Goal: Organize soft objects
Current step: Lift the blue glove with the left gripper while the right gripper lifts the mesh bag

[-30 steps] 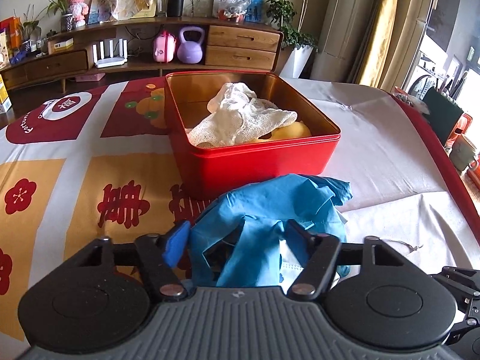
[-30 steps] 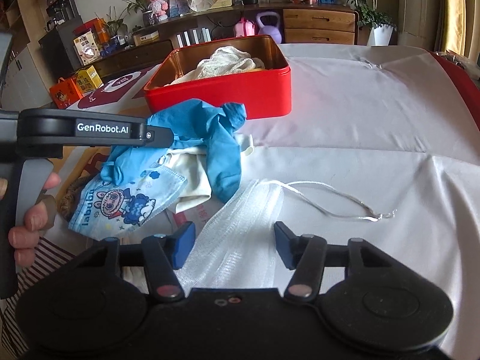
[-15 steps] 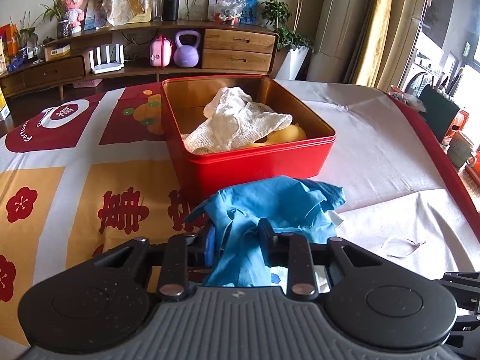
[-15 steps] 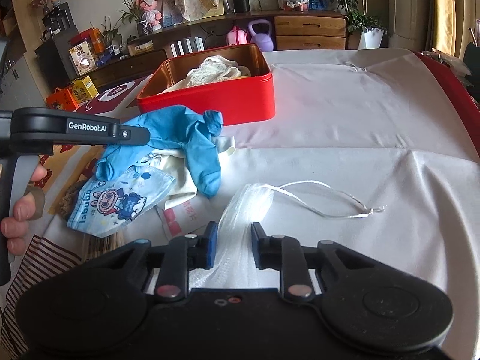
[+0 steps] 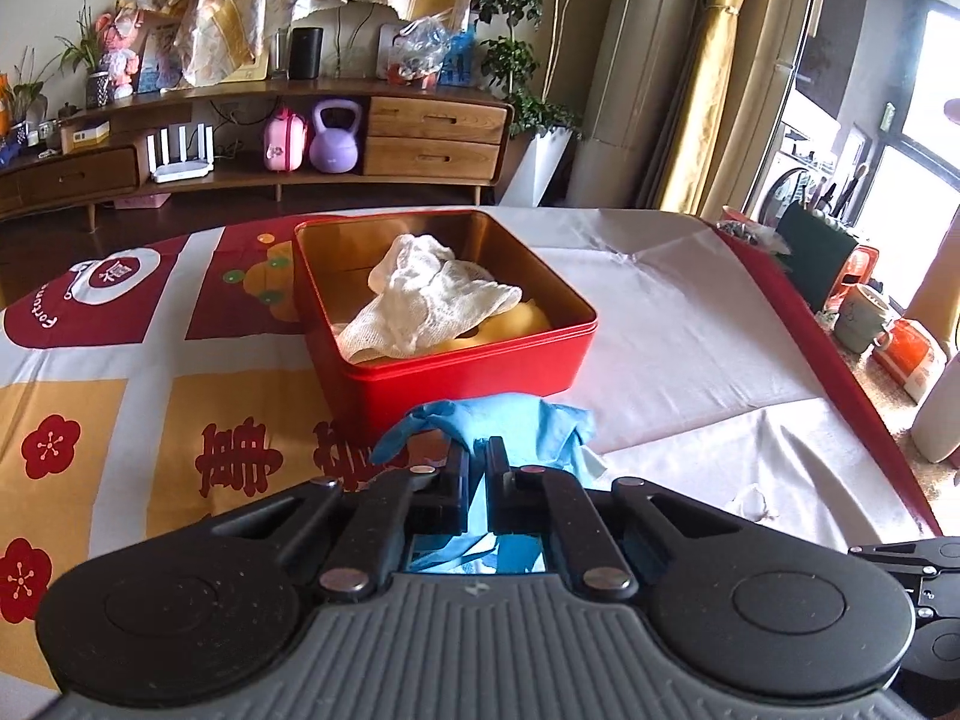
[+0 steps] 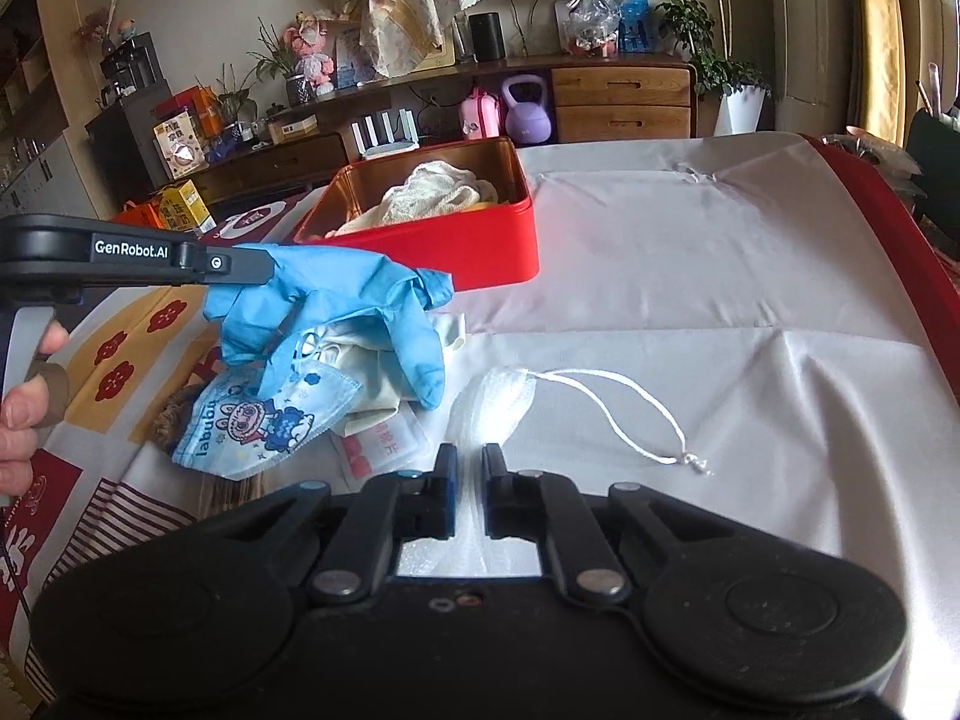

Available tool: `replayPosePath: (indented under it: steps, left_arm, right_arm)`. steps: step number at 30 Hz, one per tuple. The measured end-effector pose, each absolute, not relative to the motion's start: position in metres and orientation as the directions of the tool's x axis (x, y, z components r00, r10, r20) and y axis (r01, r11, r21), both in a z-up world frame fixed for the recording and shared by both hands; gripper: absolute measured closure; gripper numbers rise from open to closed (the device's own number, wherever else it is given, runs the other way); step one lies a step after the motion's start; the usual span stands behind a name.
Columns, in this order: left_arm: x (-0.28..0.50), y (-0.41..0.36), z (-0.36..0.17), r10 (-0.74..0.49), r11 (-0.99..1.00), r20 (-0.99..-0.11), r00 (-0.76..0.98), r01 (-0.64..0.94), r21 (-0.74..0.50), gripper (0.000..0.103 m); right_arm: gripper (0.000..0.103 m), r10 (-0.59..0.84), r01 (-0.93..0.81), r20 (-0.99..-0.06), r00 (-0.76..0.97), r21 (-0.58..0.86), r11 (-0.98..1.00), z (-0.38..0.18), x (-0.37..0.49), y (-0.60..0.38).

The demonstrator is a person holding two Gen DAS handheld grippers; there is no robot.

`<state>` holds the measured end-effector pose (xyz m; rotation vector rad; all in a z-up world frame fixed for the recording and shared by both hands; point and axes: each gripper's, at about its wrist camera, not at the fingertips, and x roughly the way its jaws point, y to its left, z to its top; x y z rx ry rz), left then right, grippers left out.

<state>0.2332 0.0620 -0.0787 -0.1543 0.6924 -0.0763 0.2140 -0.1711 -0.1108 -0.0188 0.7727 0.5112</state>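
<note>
Two items are pinched: the left gripper (image 5: 477, 471) clamps the blue glove (image 6: 336, 306), the right gripper (image 6: 471, 468) clamps the white mask (image 6: 495, 405). At twelve o'clock the red tin (image 5: 456, 372) already holds a white cloth (image 5: 429, 300); a printed mask (image 6: 264, 420) remains.

My left claw (image 5: 478, 468) is pinched tight on the blue glove (image 5: 516, 420), raised at left of the right view, my hand (image 6: 27, 396) on its handle. My right claw (image 6: 471, 468) clamps the white mask (image 6: 498, 402).
</note>
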Motion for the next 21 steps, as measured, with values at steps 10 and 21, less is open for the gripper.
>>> replayPosePath:
  steps: [10,21]
  left_arm:
    - [0.218,0.058,-0.043,-0.157,0.981,-0.580,0.800,0.056,-0.188,0.098]
    - [0.233,0.047,-0.052,-0.154,0.988,-0.631,0.760,0.105,-0.113,0.097]
  right_arm:
    - [0.096,0.501,-0.516,-0.633,0.590,0.182,0.837,-0.065,0.214,-0.184]
    - [0.096,0.514,-0.544,-0.623,0.589,0.163,0.823,-0.055,0.220,-0.188]
